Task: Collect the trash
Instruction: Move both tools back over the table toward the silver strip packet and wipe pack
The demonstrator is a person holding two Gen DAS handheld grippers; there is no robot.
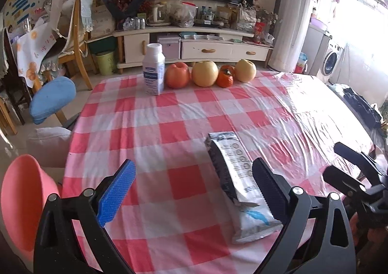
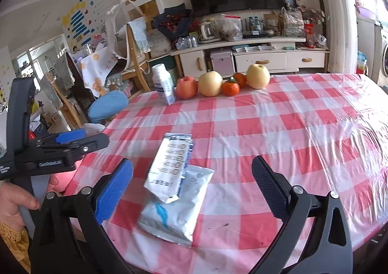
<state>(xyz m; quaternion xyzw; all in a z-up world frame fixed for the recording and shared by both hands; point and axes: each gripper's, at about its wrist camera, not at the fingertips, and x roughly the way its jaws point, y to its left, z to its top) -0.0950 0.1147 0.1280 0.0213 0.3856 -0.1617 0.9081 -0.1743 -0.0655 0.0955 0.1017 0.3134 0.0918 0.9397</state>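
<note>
The left tool (image 1: 194, 191) is spread wide above the table (image 1: 169, 116), a silver wrapper (image 1: 232, 172) lying across a white packet (image 1: 254, 225) beside its black finger. From the right wrist, the right tool (image 2: 192, 189) gapes empty over the same wrapper (image 2: 169, 167) and packet (image 2: 179, 211), at the table's near edge.

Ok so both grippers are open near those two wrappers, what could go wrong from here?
1. The upper wrapper overlaps the lower wrapper; the right gripper may pinch just one and drag the other.
2. The flat packets lie on a glossy plastic-covered tablecloth, so they could slide away.
3. The pink bin sits off the table edge; a drop could miss.
</note>
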